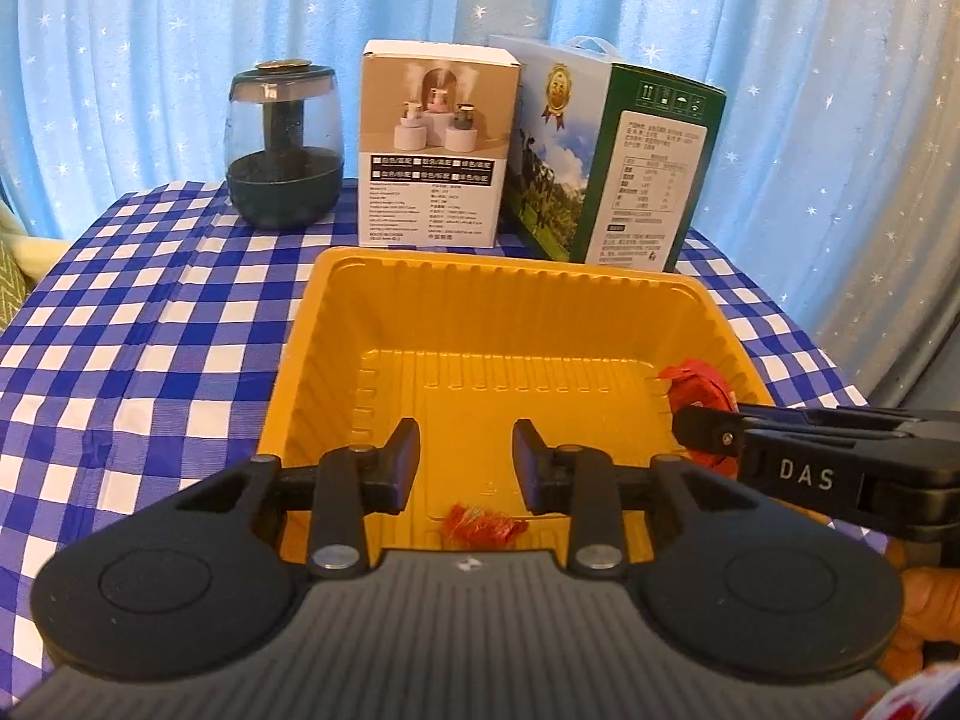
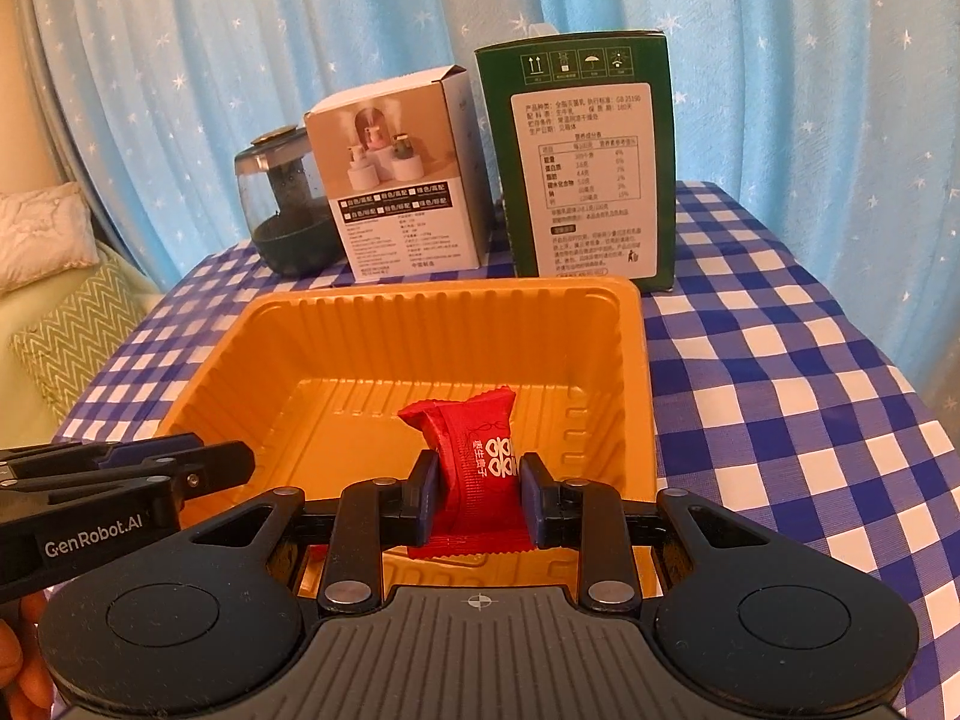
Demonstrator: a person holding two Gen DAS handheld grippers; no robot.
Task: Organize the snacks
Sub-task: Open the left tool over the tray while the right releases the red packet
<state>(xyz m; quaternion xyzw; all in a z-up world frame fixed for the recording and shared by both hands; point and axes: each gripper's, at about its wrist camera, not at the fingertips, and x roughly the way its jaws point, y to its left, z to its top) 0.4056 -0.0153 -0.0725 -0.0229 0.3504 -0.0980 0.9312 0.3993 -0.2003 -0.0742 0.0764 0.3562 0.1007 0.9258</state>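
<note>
- The left gripper (image 2: 198,468) read "GenRobot.AI" on its side; the right gripper (image 2: 477,495) read "DAS".
- The red snack (image 2: 474,450) bore white Chinese characters; the green box (image 2: 579,162) at 12 o'clock carried a printed nutrition table.
- The right jaws were clamped on the snack's sides, holding it upright over the yellow tray (image 2: 432,312).
- The left jaws (image 1: 465,465) stood apart with nothing between them; a second red snack (image 1: 480,528) lay on the tray floor at 6 o'clock, below the gap.
</note>
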